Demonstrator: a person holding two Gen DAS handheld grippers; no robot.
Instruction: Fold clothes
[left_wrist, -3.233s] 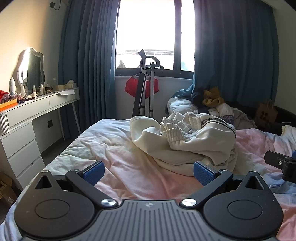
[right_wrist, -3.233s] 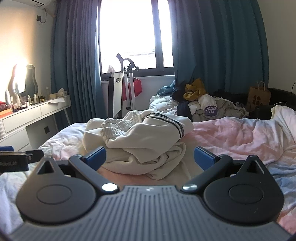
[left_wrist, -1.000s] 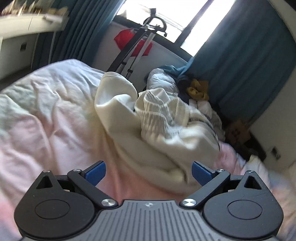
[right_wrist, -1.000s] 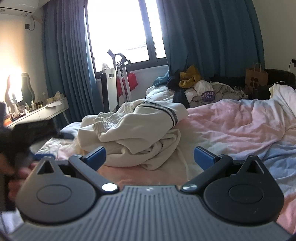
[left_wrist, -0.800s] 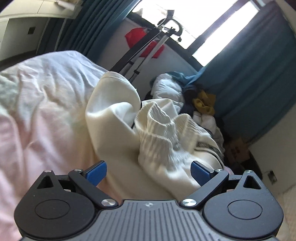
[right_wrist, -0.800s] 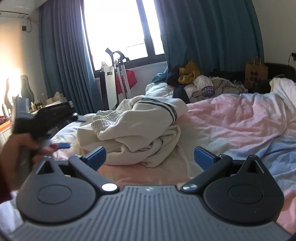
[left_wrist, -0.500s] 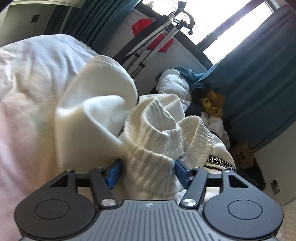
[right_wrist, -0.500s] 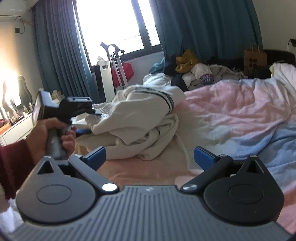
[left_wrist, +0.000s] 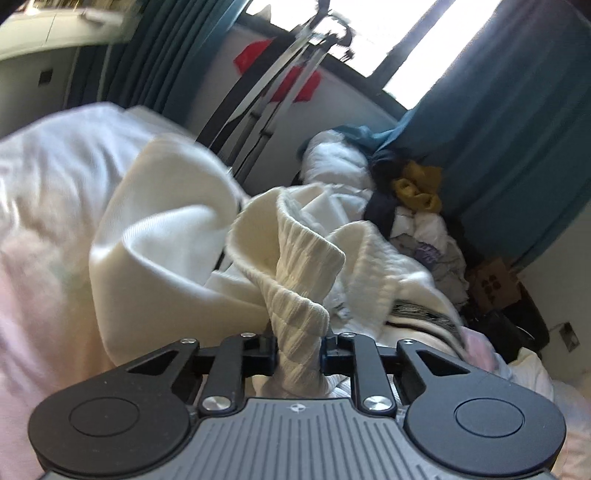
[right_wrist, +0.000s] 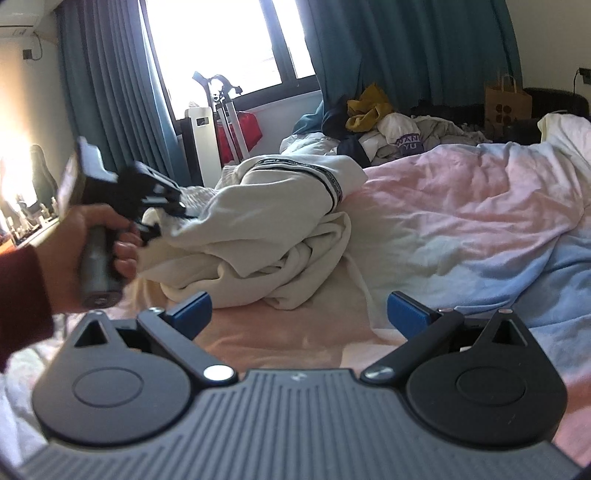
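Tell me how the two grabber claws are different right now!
The left gripper is squeezed shut on the ribbed cuff of the cream sweatshirt; the right gripper is wide open and holds nothing. The left one sits in the crumpled pile; the right one hangs over the pink bedsheet, short of it. Both have black arms.

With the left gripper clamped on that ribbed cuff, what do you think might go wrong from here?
The left gripper pinches only the ribbed cuff of the bunched cream garment, so lifting may drag up the whole tangled heap, or the cuff may slip free. The right gripper is open and off the fabric, giving no support.
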